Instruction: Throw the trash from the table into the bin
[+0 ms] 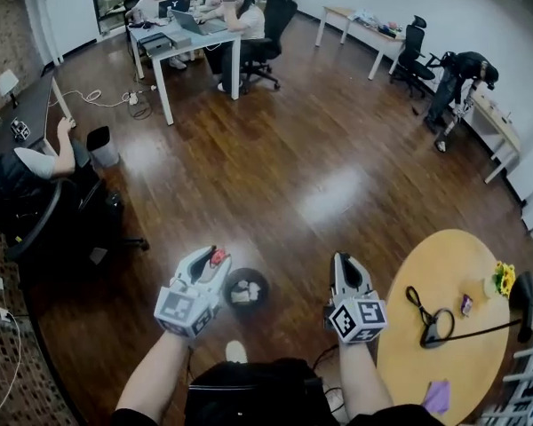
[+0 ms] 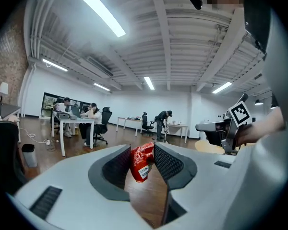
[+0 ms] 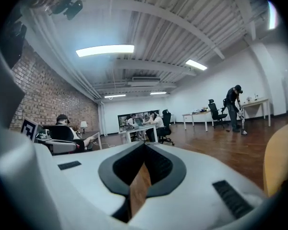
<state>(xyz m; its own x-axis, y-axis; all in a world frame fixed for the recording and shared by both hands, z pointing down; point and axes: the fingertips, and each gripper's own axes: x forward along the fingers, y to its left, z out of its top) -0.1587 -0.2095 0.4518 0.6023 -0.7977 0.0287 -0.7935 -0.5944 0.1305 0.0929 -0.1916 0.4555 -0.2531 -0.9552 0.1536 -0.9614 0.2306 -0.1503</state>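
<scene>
Two grippers reach out level over the wood floor. The left gripper (image 1: 209, 260) is clamped on a red wrapper (image 2: 141, 161), pinched by its upper end so that its long side hangs down between the jaws; in the head view the wrapper (image 1: 217, 256) shows as a red spot at the tips. The right gripper (image 1: 346, 261) has its jaws together with nothing between them, only floor showing through the slit.

The bin (image 1: 263, 282) stands on the floor between the two grippers, low and just to the right of the left gripper's tips, with some pale trash already inside. The left gripper is the nearer one, so the drop probably calls for a short shift rightward until the wrapper hangs over the opening.

Further right, the round table (image 1: 444, 264) carries a black cable (image 1: 431, 319), a small packet (image 1: 465, 304), a purple scrap (image 1: 437, 396) and yellow flowers (image 1: 503, 279). Beyond, people sit at desks.
</scene>
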